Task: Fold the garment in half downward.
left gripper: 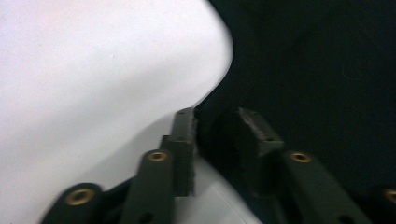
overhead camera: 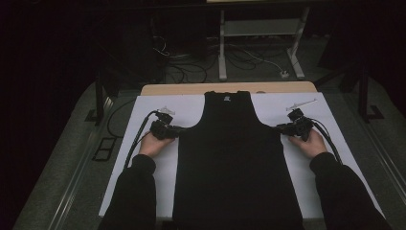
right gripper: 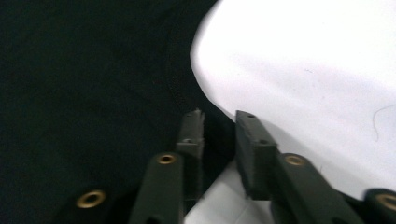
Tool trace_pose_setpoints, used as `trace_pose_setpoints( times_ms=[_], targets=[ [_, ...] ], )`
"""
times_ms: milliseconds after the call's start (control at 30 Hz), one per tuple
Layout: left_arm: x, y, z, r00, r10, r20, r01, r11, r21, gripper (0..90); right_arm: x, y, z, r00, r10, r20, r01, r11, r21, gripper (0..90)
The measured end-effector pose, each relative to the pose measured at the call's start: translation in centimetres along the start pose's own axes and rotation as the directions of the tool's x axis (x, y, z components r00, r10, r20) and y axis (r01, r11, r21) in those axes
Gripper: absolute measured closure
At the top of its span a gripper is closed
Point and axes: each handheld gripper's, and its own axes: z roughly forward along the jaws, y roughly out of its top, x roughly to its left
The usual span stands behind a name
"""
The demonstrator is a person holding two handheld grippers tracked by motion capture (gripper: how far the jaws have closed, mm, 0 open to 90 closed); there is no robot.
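Note:
A black sleeveless top [overhead camera: 230, 158] lies flat, neck away from me, on a white sheet [overhead camera: 153, 108] that covers the table. My left gripper [overhead camera: 180, 129] sits at the top's left armhole edge, jaws open. In the left gripper view the jaws [left gripper: 215, 119] stand apart, straddling the curved edge of the black fabric [left gripper: 308, 70]. My right gripper [overhead camera: 279, 127] mirrors it at the right armhole. In the right gripper view its jaws [right gripper: 219, 115] are also apart, with the hem of the fabric [right gripper: 84, 70] in the gap. Nothing is lifted.
The wooden table edge [overhead camera: 191, 88] shows beyond the sheet. Behind the table are a white metal stand [overhead camera: 222, 48], tangled cables [overhead camera: 186, 67] and a small plug block [overhead camera: 284, 74] on the floor. Bare white sheet lies on both sides of the top.

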Motion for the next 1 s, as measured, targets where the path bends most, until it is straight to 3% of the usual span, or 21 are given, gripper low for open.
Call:
trace_pose_setpoints(
  times_ms=[100,233,367,567,833,1000],
  targets=[
    [-0.1,0.0,0.0,0.9999,-0.008,-0.006,0.008,1.0000,0.003,80.2,0.1,0.0,0.1,1.0000,0.002,0.004,-0.002,1.000,-0.001,79.5],
    [-0.2,0.0,0.0,0.9998,-0.011,-0.017,0.011,0.9999,0.001,85.3,0.1,0.0,0.0,0.9999,0.012,-0.001,-0.012,1.000,0.004,81.9],
    [0.0,0.0,-0.2,0.9984,-0.057,-0.002,0.057,0.9984,-0.006,86.0,0.0,0.0,0.0,0.9995,0.029,-0.009,-0.028,1.000,0.006,82.8],
    [0.0,0.1,-0.6,0.9953,-0.094,0.023,0.094,0.9953,-0.020,86.2,-0.5,-0.1,-0.3,0.9944,0.087,-0.060,-0.087,0.996,-0.007,83.3],
    [-0.4,0.5,-1.7,0.9944,-0.099,0.038,0.101,0.9932,-0.058,86.3,-0.5,0.1,-1.1,0.9823,0.142,-0.122,-0.149,0.988,-0.049,83.7],
    [-0.4,0.6,-2.2,0.9921,-0.111,0.058,0.115,0.9906,-0.074,86.3,-0.1,0.2,-1.6,0.9801,0.142,-0.138,-0.152,0.986,-0.062,83.6]
  ],
)
